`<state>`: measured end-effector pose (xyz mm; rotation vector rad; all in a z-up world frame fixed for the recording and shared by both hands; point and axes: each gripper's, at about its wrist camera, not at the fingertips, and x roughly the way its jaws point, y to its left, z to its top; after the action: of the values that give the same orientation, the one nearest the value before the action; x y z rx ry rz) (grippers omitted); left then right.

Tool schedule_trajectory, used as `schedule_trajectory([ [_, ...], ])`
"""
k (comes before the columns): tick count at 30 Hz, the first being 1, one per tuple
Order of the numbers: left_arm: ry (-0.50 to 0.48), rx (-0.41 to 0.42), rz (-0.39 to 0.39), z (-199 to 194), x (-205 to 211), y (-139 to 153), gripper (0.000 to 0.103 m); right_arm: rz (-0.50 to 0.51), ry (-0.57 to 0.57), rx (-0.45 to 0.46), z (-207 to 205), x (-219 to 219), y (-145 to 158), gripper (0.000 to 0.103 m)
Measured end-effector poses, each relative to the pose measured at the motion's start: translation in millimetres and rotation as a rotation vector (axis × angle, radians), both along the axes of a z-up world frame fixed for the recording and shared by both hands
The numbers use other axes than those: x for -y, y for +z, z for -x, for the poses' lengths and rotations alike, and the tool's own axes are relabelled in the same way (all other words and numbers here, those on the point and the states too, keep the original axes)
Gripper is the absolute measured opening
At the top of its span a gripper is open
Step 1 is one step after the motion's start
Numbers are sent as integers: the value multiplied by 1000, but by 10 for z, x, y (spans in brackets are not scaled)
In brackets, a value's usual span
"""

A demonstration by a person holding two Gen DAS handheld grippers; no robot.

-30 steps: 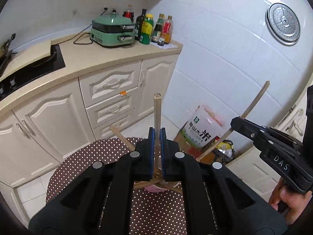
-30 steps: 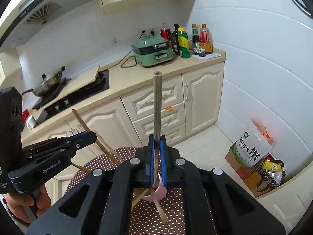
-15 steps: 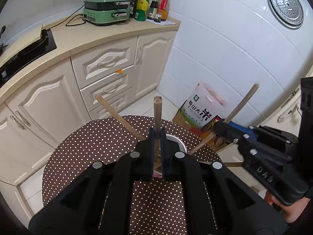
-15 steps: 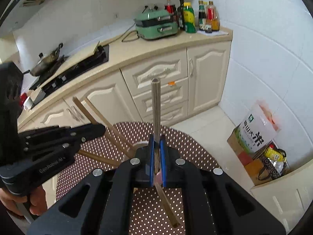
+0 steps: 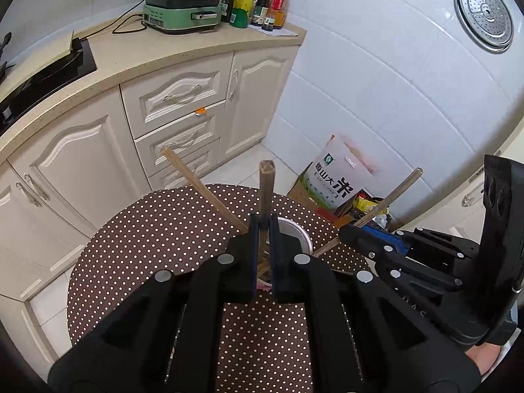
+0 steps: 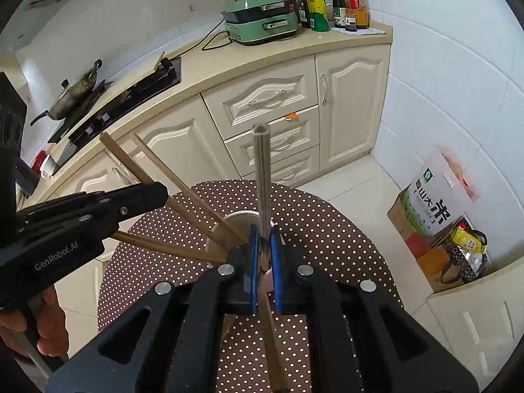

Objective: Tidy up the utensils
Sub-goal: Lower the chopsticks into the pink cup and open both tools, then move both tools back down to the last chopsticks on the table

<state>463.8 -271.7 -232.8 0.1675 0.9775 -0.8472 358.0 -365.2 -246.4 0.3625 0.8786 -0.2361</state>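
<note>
My left gripper (image 5: pixel 262 226) is shut on a wooden chopstick (image 5: pixel 267 190) that stands upright over a white cup (image 5: pixel 293 229) on the dotted table (image 5: pixel 157 235). My right gripper (image 6: pixel 263 239) is shut on another wooden chopstick (image 6: pixel 262 170), also over the cup (image 6: pixel 229 226). Other chopsticks (image 6: pixel 170 180) lean out of the cup to the left. In the left wrist view the right gripper (image 5: pixel 347 229) holds its chopstick (image 5: pixel 393 193) slanting up to the right. In the right wrist view the left gripper (image 6: pixel 157 193) shows at the left.
The round brown polka-dot table stands in front of cream kitchen cabinets (image 5: pixel 183 98). A green cooker (image 5: pixel 183 9) and bottles (image 5: pixel 258 3) sit on the counter. A rice bag (image 5: pixel 340 177) and a box stand on the floor to the right. A wok (image 6: pixel 72 98) sits on the stove.
Both grippers have tilted down and moved lower toward the cup on the table, each still holding its chopstick. The table and cup now fill more of both views.
</note>
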Motion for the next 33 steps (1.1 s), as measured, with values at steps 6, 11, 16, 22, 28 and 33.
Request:
schedule_trajectory([
  [6, 18, -3, 0, 30, -73, 55, 7, -17, -8, 15, 49, -8, 55, 9],
  [11, 38, -6, 8, 69, -158, 90, 7, -19, -15, 39, 119, -51, 136, 15],
  [16, 56, 14, 27, 159, -274, 184, 47, -15, -25, 75, 236, -107, 278, 20],
  [22, 70, 66, 71, 314, -460, 391, 54, -6, -36, 133, 409, -197, 485, 21],
  [28, 86, 92, 90, 497, -702, 525, 55, 3, -23, 190, 569, -355, 686, 21],
  [33, 112, 121, 93, 624, -995, 608, 59, 5, 14, 222, 639, -582, 797, 22],
])
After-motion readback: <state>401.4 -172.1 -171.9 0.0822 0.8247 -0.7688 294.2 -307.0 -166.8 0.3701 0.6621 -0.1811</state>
